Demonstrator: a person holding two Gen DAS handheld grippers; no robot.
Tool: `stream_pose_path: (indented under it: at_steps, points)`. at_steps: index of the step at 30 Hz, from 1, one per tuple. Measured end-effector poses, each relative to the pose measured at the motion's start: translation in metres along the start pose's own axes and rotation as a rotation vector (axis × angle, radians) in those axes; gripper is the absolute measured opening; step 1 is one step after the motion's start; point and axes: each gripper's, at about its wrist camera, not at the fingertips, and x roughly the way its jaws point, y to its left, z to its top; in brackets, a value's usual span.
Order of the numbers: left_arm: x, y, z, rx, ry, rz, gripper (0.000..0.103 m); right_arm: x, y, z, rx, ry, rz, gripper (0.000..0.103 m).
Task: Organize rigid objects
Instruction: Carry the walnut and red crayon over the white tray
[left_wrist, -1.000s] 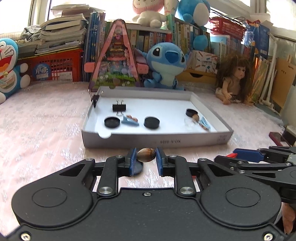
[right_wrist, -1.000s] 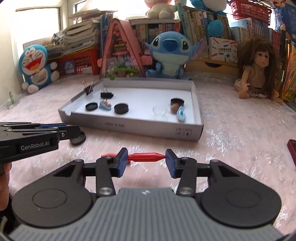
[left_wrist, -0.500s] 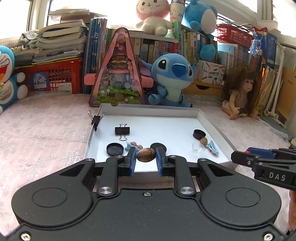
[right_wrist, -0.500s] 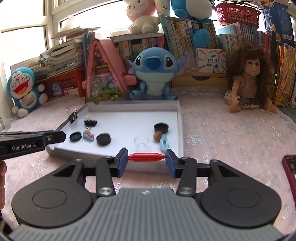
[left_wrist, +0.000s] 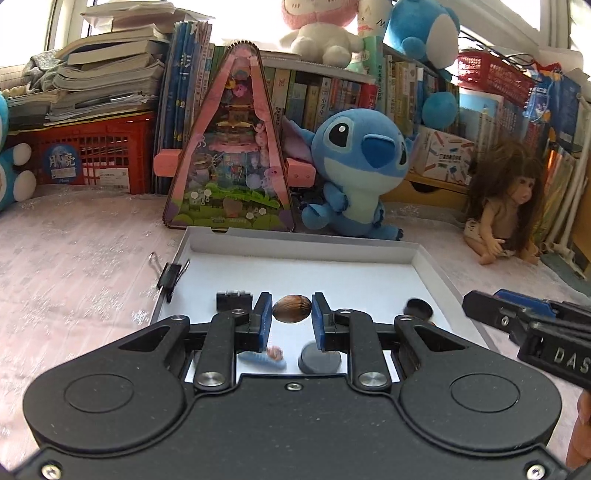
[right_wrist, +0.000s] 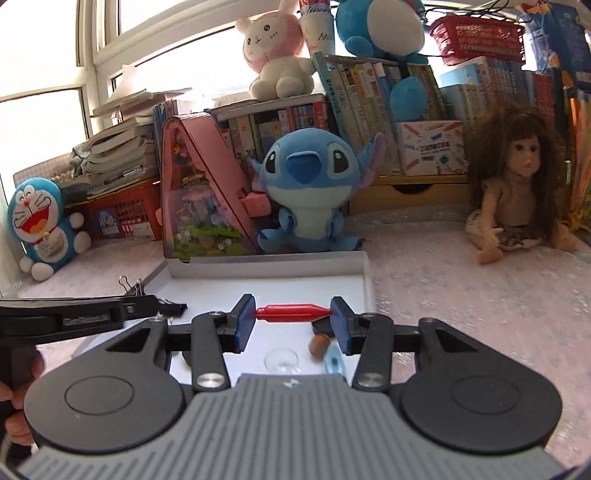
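A shallow white tray lies on the pink cloth. My left gripper is shut on a small brown nut-like oval and hovers over the tray's near part. Below it in the tray lie a black disc, a blue clip with a pink bit and a black binder clip. My right gripper is shut on a red spindle-shaped piece, held by its ends over the tray. Under it lie a clear cup, a brown cork and a blue piece.
A binder clip is clamped on the tray's left wall. Behind the tray stand a pink triangular diorama and a blue plush; a doll sits at the right. Books and red crates line the back. Pink cloth spreads on both sides.
Both grippers have moved forward from in front of the tray to above it, each still holding its piece. The tray's front wall has passed out of sight beneath them.
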Motion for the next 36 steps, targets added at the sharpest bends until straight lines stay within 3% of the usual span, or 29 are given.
stream_pose_path:
  at_steps: [8, 17, 36]
  points:
    - [0.046, 0.002, 0.014, -0.018, 0.076, 0.01, 0.021, 0.045, 0.002, 0.003, 0.022, 0.093, 0.007, 0.049]
    - [0.066, -0.002, 0.009, 0.018, 0.109, 0.042, 0.021, 0.074, 0.003, -0.002, 0.033, 0.159, 0.0, 0.049]
    - [0.083, -0.004, 0.002, 0.042, 0.156, 0.074, 0.021, 0.089, 0.008, -0.006, -0.016, 0.208, -0.04, 0.05]
